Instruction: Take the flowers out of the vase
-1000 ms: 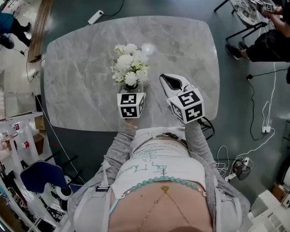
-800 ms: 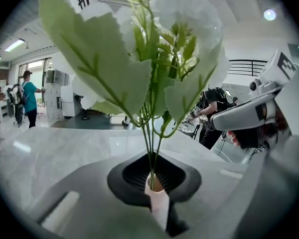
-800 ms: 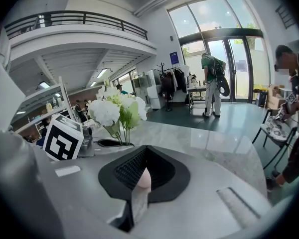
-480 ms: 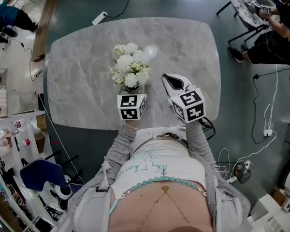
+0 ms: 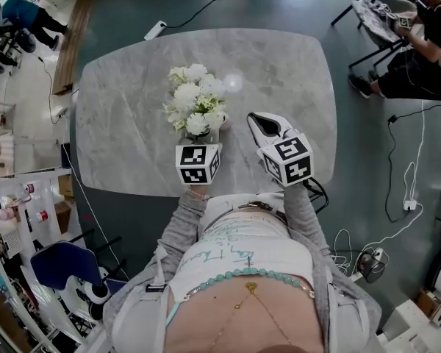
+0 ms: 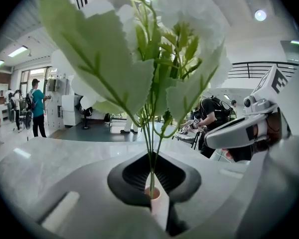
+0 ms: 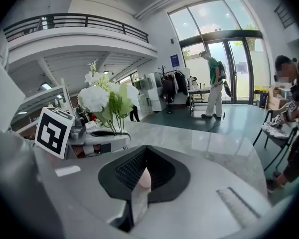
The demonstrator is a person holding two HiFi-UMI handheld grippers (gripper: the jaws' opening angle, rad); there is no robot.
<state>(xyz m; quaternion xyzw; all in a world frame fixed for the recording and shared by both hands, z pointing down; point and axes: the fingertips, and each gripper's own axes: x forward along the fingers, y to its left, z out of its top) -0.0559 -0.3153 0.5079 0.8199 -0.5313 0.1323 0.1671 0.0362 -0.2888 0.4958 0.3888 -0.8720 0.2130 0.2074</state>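
A bunch of white flowers (image 5: 195,103) with green leaves stands near the middle of the grey marble table (image 5: 117,123). My left gripper (image 5: 202,138) sits right under the blooms, and its marker cube hides the vase. In the left gripper view the thin green stems (image 6: 150,156) run down into my left gripper (image 6: 152,187), which is shut on them. My right gripper (image 5: 262,123) hovers just right of the bunch, apart from it. Its jaws are shut on nothing in the right gripper view (image 7: 143,178), where the flowers (image 7: 105,99) show to the left.
The table's near edge (image 5: 228,191) lies close to my body. A seated person (image 5: 419,57) and a chair are off the table's far right. Cables and a power strip (image 5: 155,29) lie on the dark floor. Other people stand at the far left.
Almost nothing differs. My left gripper and the flowers have edged slightly left over the table, and the right gripper has stayed in place.
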